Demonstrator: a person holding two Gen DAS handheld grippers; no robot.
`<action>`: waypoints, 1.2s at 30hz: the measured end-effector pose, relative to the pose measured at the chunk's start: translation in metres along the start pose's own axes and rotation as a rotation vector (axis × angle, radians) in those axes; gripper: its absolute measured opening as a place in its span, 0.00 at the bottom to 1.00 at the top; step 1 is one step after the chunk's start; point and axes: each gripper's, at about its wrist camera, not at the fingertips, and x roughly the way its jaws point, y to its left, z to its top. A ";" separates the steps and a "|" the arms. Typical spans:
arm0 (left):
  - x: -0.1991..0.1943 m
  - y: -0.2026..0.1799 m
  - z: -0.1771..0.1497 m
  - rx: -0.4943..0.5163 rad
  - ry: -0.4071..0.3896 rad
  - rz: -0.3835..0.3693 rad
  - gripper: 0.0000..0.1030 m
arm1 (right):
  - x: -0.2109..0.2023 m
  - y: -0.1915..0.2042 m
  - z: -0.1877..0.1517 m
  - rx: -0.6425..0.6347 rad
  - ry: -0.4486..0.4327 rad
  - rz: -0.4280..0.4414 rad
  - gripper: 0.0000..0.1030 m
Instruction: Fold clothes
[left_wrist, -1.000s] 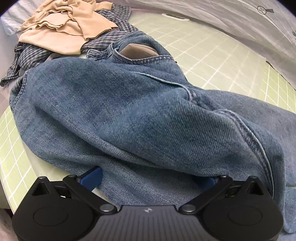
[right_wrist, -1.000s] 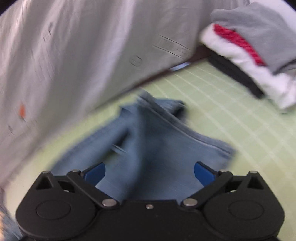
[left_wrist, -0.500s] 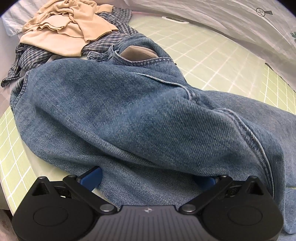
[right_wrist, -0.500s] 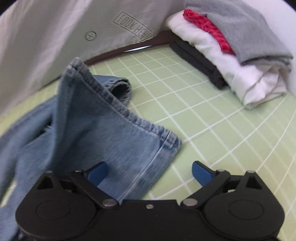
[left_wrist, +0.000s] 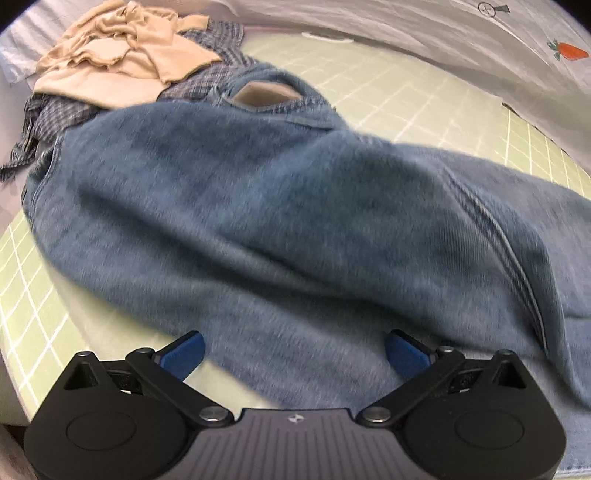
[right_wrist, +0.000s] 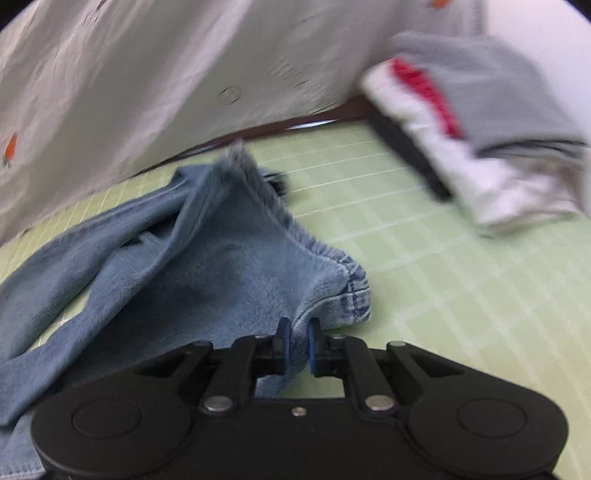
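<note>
While the jeans (left_wrist: 280, 221) are lying spread across the green checked mat (right_wrist: 461, 295), the right gripper (right_wrist: 296, 341) is pinching denim near a leg hem — its jaws have just been closing — and the left gripper (left_wrist: 293, 349) is gaping wide over the denim.

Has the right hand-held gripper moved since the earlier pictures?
Yes. The right hand-held gripper has come in over the blue denim jeans' hem, judged against the green checked mat, and its jaws have just closed on it.
</note>
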 end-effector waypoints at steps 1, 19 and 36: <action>-0.002 0.000 -0.005 0.013 0.003 -0.009 1.00 | -0.013 -0.010 -0.006 0.021 -0.010 -0.004 0.09; -0.046 0.014 -0.095 0.105 0.002 -0.057 1.00 | -0.127 -0.120 -0.124 0.035 0.104 -0.150 0.09; -0.052 0.014 -0.111 0.085 -0.005 -0.037 1.00 | -0.136 -0.074 -0.099 -0.253 -0.051 -0.189 0.46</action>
